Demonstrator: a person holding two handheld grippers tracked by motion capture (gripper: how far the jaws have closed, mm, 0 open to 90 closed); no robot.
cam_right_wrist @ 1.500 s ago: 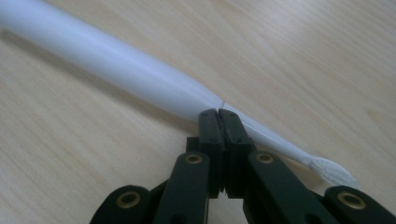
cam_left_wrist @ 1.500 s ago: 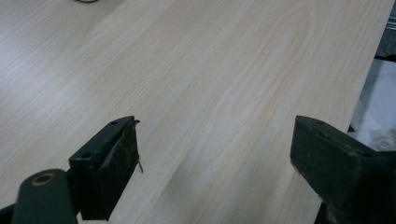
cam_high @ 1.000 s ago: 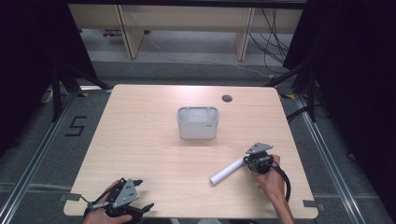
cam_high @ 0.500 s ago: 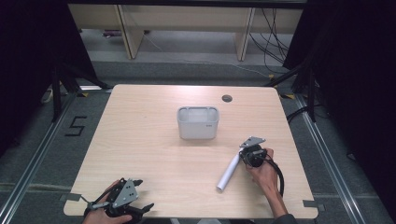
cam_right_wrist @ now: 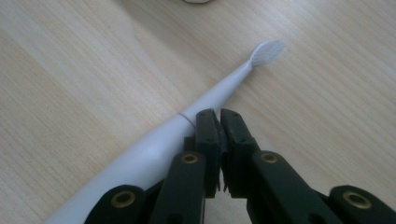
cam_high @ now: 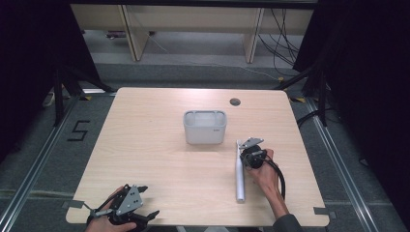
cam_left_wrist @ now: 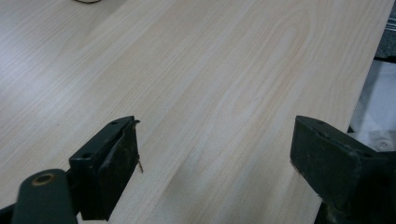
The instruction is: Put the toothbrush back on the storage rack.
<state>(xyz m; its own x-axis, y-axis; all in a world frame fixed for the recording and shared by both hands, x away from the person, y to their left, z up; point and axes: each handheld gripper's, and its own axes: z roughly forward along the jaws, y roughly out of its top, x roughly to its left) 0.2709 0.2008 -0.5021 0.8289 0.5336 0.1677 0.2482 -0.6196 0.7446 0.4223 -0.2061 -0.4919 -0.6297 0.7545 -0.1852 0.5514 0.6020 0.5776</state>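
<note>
From above, the pale wood-grain table [cam_high: 145, 145] lay broad and nearly bare, with a small round grommet hole [cam_high: 235, 102] near its far edge. Toward the middle stood a translucent white bin [cam_high: 205, 127], rectangular with rounded corners and an open top. To its right and nearer the person, a white electric toothbrush [cam_high: 239, 174] lay flat on the wood, its slim neck pointing toward the bin and its thicker handle toward the near edge. The right gripper [cam_high: 246, 153] sat just beside the toothbrush's upper part, a grey three-cornered plate on top and a black cable looping back along the hand. At the near left corner the left gripper [cam_high: 140, 200] rested low in the person's hand (well apart from everything else).

Along the left gripper [cam_left_wrist: 215, 154], two blocky matte-black jaws stood spread wide, with bare blond laminate between them.

Along the right gripper [cam_right_wrist: 219, 122], the black jaws were pressed together with nothing between them, brass-coloured rivets showing on the linkage. The toothbrush [cam_right_wrist: 159, 140] ran diagonally just left of them, smooth and glossy, tapering to a small oval head of white bristles; whether the jaws touched it I could not tell.
</note>
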